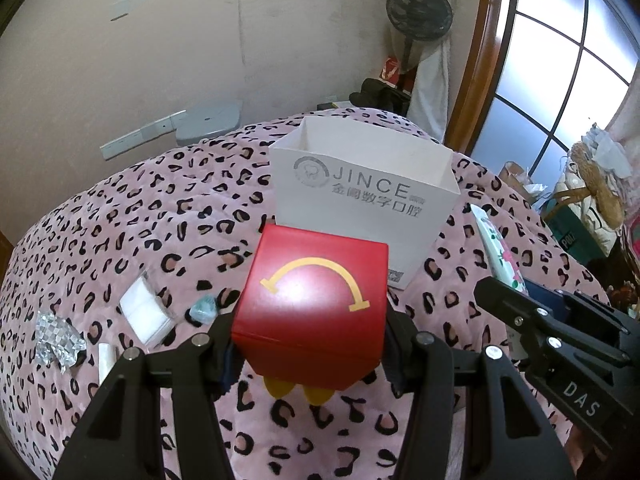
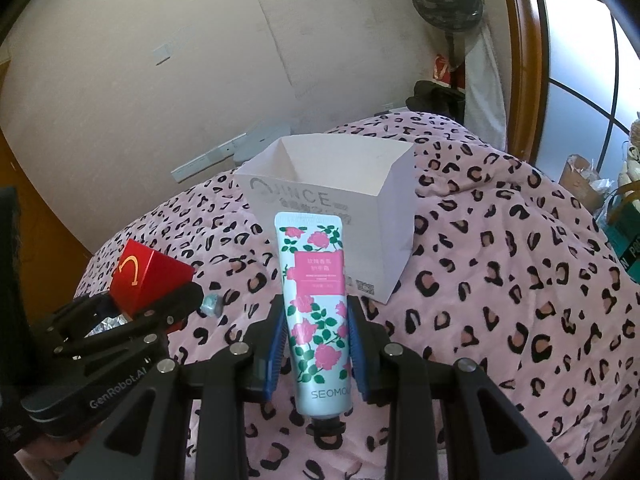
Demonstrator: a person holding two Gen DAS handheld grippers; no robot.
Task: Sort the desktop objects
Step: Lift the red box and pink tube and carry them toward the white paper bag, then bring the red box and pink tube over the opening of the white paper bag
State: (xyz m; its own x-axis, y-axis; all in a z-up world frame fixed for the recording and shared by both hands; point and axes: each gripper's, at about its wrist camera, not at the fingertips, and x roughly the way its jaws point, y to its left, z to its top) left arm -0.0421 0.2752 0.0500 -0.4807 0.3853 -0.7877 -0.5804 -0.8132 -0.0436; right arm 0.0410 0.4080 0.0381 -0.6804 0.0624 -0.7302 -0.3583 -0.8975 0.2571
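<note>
My left gripper (image 1: 310, 332) is shut on a red box (image 1: 314, 304) with a yellow arrow, held above the pink leopard blanket (image 1: 120, 220) just in front of the open white JINCE paper box (image 1: 360, 196). The red box also shows in the right wrist view (image 2: 150, 276). My right gripper (image 2: 318, 344) is shut on a rose-print hand cream tube (image 2: 316, 304), cap toward the camera, in front of the same white box (image 2: 340, 184). The tube's edge shows in the left wrist view (image 1: 500, 252).
On the blanket at the left lie a white square packet (image 1: 144, 312), a crumpled foil wrapper (image 1: 56, 336), a small white piece (image 1: 106, 358) and a small pale blue candy (image 1: 204, 308). A fan (image 1: 418, 12) and window (image 1: 560, 60) stand behind.
</note>
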